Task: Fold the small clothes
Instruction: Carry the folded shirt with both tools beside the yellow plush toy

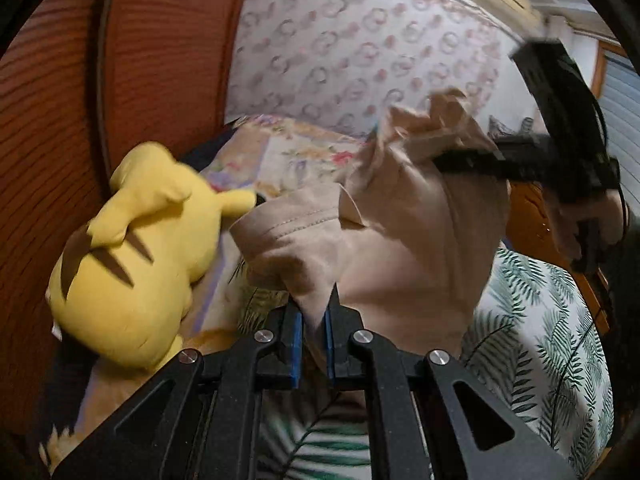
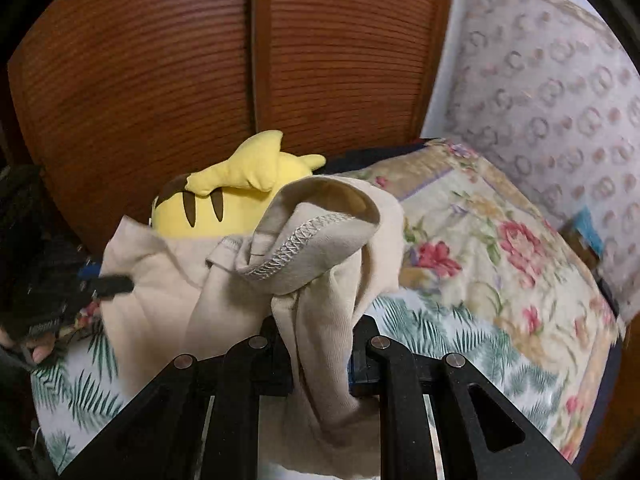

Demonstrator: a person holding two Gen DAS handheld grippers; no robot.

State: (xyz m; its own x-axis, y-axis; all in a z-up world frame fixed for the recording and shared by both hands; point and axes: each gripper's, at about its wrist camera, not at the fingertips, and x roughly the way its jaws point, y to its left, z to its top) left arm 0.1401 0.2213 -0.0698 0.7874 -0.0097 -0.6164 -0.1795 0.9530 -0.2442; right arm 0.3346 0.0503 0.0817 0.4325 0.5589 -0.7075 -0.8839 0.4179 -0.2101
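Note:
A small beige garment (image 1: 400, 240) hangs in the air above the bed, held by both grippers. My left gripper (image 1: 314, 312) is shut on one corner of it, cloth pinched between the blue pads. My right gripper (image 2: 320, 332) is shut on another bunched part of the beige garment (image 2: 320, 248), whose stitched hem curls above the fingers. In the left wrist view the right gripper (image 1: 452, 160) shows at the upper right, gripping the cloth. In the right wrist view the left gripper (image 2: 108, 284) shows at the left edge, gripping the cloth.
A yellow plush toy (image 1: 132, 260) lies against the brown slatted wardrobe doors (image 2: 160, 80); it also shows in the right wrist view (image 2: 240, 196). The bed has a leaf-print sheet (image 1: 540, 340) and a floral quilt (image 2: 480, 248). A patterned curtain (image 1: 360, 48) hangs behind.

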